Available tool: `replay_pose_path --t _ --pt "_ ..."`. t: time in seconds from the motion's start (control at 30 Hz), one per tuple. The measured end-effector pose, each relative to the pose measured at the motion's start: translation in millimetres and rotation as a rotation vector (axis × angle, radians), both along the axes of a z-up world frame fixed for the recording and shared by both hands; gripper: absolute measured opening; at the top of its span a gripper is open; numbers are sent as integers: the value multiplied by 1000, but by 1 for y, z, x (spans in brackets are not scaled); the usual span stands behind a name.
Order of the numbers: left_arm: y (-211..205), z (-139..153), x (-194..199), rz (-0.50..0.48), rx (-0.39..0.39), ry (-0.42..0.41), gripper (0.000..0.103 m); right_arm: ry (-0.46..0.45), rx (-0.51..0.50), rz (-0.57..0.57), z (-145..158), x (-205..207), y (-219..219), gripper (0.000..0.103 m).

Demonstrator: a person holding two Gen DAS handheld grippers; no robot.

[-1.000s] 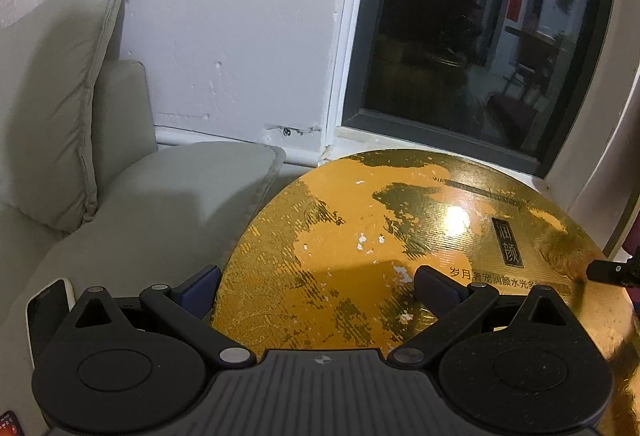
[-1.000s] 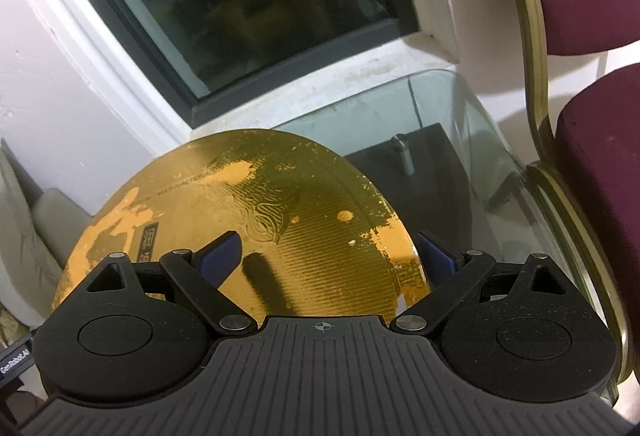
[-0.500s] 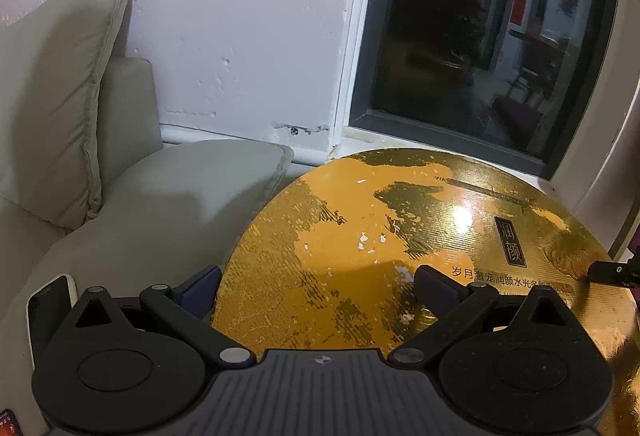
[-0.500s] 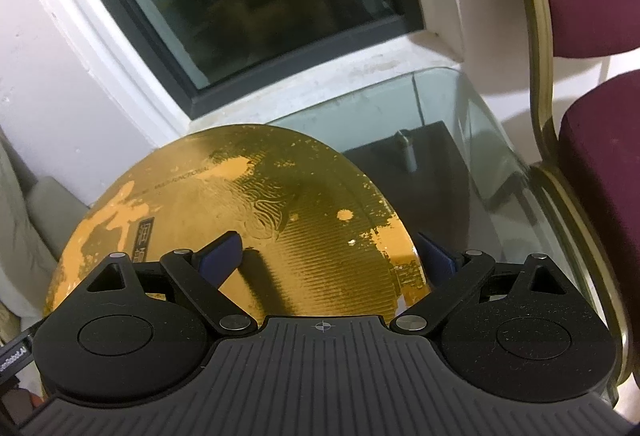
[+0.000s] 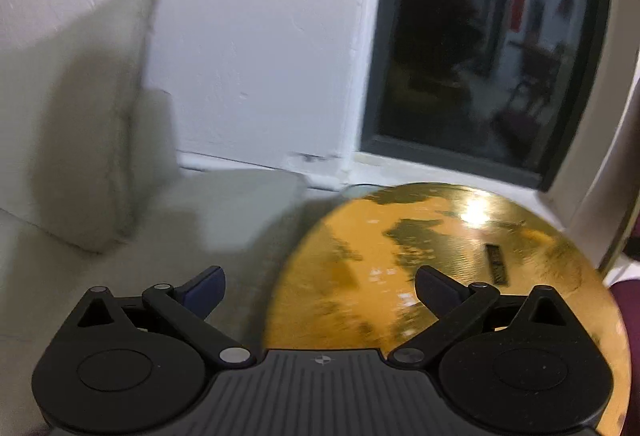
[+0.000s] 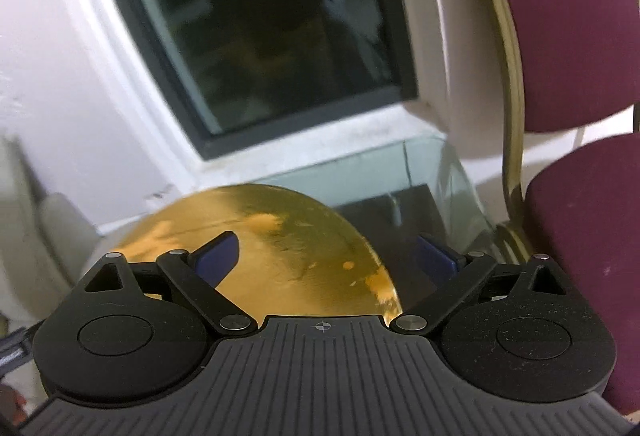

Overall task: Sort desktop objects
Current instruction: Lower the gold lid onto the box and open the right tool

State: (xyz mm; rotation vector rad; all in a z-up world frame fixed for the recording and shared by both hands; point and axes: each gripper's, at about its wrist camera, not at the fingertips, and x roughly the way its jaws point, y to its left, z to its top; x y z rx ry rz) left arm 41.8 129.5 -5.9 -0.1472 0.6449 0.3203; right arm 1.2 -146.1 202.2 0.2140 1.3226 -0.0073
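Below both wide-spread, empty pairs of fingers (image 5: 202,286) (image 6: 218,256), the gold round board (image 5: 432,248) (image 6: 288,236), untouched.

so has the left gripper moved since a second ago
Yes. The left gripper has pulled back and swung left: the gold disc now sits smaller and further right, below the window.

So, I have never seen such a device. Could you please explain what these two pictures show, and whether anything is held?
No robot arm is here. A person carries a two-finger tool in each hand, and a camera on each tool looks forward along its fingers. One picture comes from the left gripper, the other from the right gripper. Both stand open and hold nothing. Below them lies a round golden disc on a glass table, under a dark window. A grey cushion stands at the left, a purple chair at the right. Both pictures are blurred.
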Motion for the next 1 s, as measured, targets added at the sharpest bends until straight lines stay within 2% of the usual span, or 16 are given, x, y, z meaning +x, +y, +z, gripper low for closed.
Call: replay_pose_path --t 0.07,0.17,0.3,0.47,0.5,0.57,0.63,0.7,0.87,1.0 --pt "-1 15 -19 8 9 12 102 6 20 14 22 -15 -3 101" --pt "-5 23 -44 50 13 95 102 40 34 49 48 -49 1 101" --pt "-11 12 -72 85 30 224 102 103 47 83 66 -95 8 101" --pt "-17 -2 -84 101 24 329 101 135 9 134 77 -130 16 99" --pt "-19 -4 -83 99 32 347 101 123 -7 149 78 -132 19 96" --pt "-22 -5 -77 96 49 359 101 101 -35 178 79 -136 23 78" --pt "-24 -3 -72 95 57 346 101 103 -37 187 75 -135 24 41" --pt "-25 -2 -65 95 62 330 102 113 -27 178 72 -134 24 27" --pt "-17 -9 -46 142 73 326 101 98 -45 212 59 -124 30 26" --pt "-10 -17 -33 166 85 341 101 142 -58 200 34 -106 33 27"
